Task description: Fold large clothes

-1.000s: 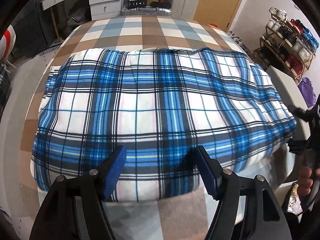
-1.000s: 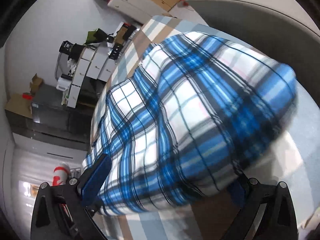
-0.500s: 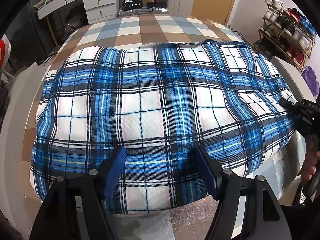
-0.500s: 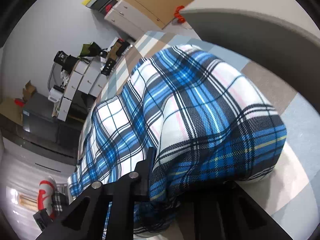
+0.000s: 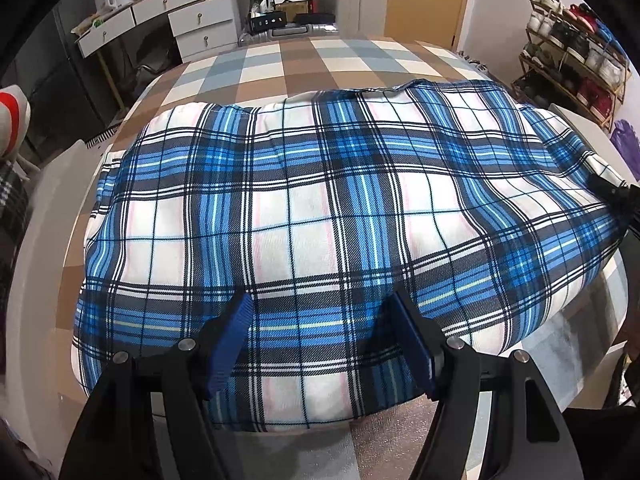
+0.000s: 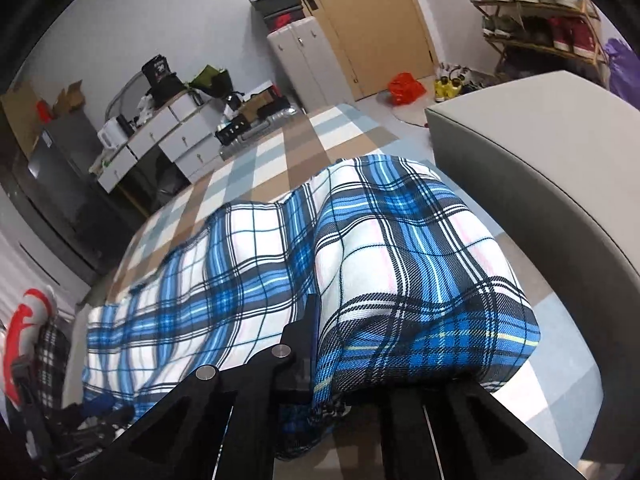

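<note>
A large blue-and-white plaid cloth (image 5: 320,200) lies spread over the checkered bed sheet (image 5: 320,60). My left gripper (image 5: 319,300) hovers open over the cloth's near edge, and its blue pads (image 5: 230,344) stand apart above the fabric. In the right wrist view my right gripper (image 6: 320,336) has its jaws closing tight on the cloth's near corner (image 6: 400,248). That corner is bunched and raised off the sheet (image 6: 280,152). The right-hand finger is hidden under fabric. The right gripper (image 5: 616,196) also shows at the cloth's right end in the left wrist view.
A grey padded bed frame (image 6: 540,160) runs along the right of the bed. Beyond the far edge stand a white desk with drawers (image 5: 180,12) and a suitcase (image 5: 288,32). A shoe rack (image 5: 572,40) fills the right wall, and a wooden door (image 6: 372,20) is behind.
My right gripper went from wide open around the cloth's corner to shut on it, then rolled and rose, lifting the corner. The left gripper stayed open and nearly still.
</note>
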Available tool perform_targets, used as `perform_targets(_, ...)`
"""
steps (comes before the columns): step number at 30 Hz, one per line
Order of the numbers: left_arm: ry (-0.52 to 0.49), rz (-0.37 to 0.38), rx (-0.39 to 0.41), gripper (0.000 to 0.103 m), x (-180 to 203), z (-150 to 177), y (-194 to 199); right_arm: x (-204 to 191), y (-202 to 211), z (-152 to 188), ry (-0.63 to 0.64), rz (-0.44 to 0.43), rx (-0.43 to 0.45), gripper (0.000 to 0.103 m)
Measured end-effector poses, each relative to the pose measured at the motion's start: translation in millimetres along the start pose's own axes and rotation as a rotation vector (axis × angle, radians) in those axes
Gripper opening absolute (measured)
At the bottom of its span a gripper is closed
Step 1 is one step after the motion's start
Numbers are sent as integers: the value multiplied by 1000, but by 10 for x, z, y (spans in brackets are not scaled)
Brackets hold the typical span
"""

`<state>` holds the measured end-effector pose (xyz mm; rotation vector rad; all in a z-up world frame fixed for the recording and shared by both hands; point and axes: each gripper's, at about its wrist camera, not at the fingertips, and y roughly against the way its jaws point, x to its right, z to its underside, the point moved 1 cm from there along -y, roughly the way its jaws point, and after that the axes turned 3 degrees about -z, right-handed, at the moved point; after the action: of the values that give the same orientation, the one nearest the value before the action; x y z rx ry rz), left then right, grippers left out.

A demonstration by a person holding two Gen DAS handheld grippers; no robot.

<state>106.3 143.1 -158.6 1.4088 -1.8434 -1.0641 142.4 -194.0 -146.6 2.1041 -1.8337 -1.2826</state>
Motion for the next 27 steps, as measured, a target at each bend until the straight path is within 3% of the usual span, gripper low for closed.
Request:
perform_targets(9, 8, 95, -34, 67, 215, -67, -36, 173, 451, 1, -20, 39, 73, 6)
perform_targets(16, -93, 121, -16, 67, 796, -117, -79, 258, 1075, -145, 117, 171, 165, 5)
perform_targets(18, -138, 107, -4, 67, 961, -134, -85, 178, 1180, -232, 173, 164, 174, 5)
perform_targets(20, -152, 59, 7, 67, 1018, -150, -100, 88, 1105, -272, 228, 163, 114, 5)
perform_targets(21, -74, -2, 28, 67, 982, -158, -103, 89, 1017, -260, 226, 144, 64, 6)
perform_targets(24, -29, 57, 6, 67, 819, -168, -96, 265, 757, -162, 119, 134, -48, 6)
perform_targets(27, 9, 70, -10, 67, 589, -156, -111, 605, 574, -25, -85, 96, -133, 7)
